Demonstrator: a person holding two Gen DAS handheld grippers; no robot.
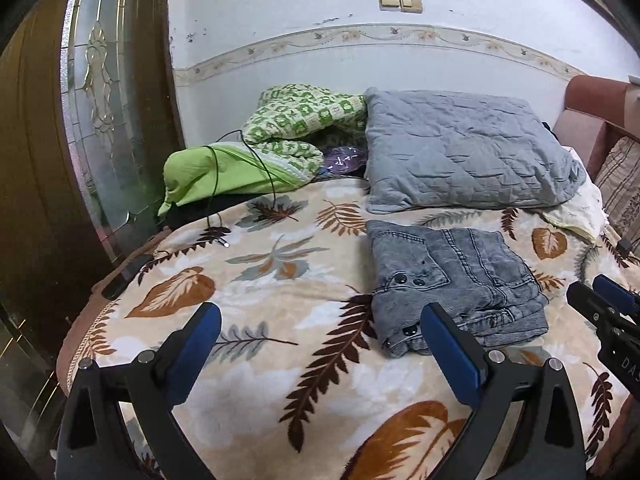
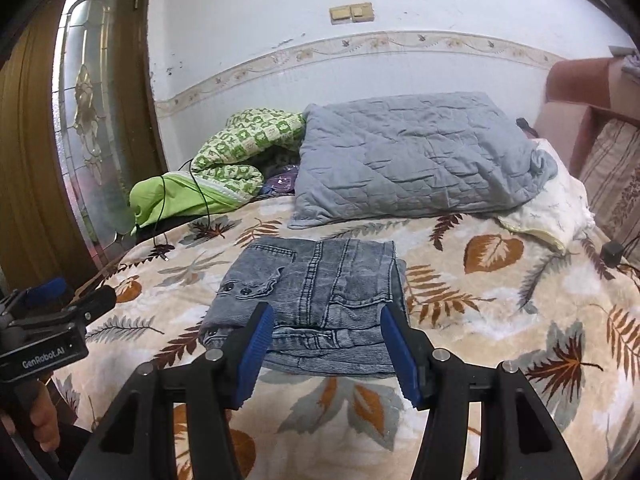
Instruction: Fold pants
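**Two tongs spread wide above a folded bundle of jeans**

Both tongs hold nothing. The left tongs point(image 1: 320, 344) stand with their blue pads far apart over bare blanket, the right-hand pad overlapping the near left corner of the pants in that view; whether it touches the cloth cannot be told. The right tongs point(image 2: 328, 348) are likewise parted, framing the near edge of the pants point(image 2: 316, 304), which lie just beyond the tips. Each tool's base is cut off by the bottom of its own view. In the right wrist view the left tool enters at the left edge, with part of the person's hand point(image 2: 40, 416) below it, mostly out of frame.

The pants are grey-washed denim, folded into a compact stack of several layers on the leaf-patterned blanket point(image 1: 280, 360) that covers the bed. The bundle's long axis runs from the near edge toward the wall, tilted slightly. A buttoned flap with two dark studs shows on its left side, and more studs peek from a lower layer at the near left corner. How many folds lie underneath cannot be counted.

Beyond the pants lies a grey quilted pillow point(image 1: 464, 148), just apart from them. To its left sits a green patterned quilt point(image 1: 296, 120) with a thin black cable point(image 1: 216, 184) draped across it. Something purple between quilt and pillow is too hidden to identify.
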